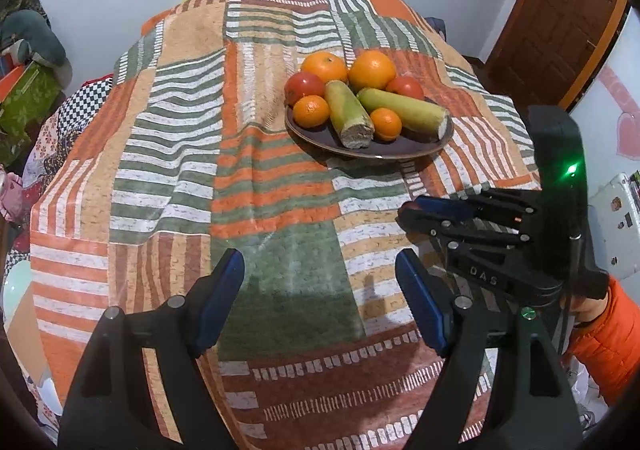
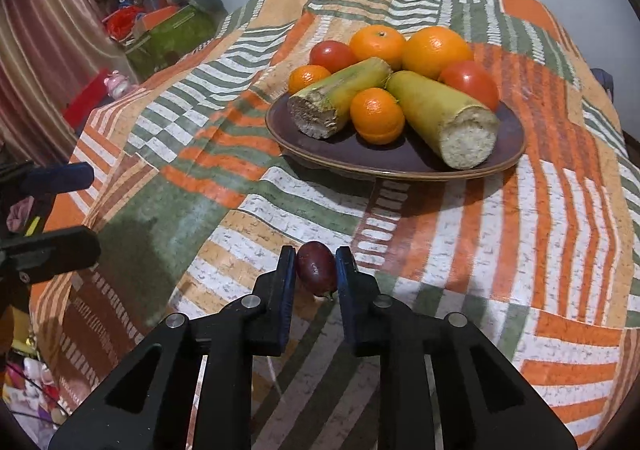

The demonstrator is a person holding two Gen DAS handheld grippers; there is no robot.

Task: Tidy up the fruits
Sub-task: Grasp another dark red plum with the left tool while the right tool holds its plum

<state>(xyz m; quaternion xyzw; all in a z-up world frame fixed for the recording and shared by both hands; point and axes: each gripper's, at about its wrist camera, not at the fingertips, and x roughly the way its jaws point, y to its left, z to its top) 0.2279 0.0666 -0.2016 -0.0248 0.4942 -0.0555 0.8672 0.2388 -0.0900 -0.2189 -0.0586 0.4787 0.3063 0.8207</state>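
Crowding dark plate (image 2: 400, 165): oranges (image 2: 436, 49), sugarcane (image 2: 444, 113), tomatoes (image 2: 472, 83)

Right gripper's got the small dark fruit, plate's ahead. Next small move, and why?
Probably carry it forward to the plate. The right gripper is shut on the small dark red fruit, short of the plate, which has bare space at its near rim. The left gripper is open and holds nothing.
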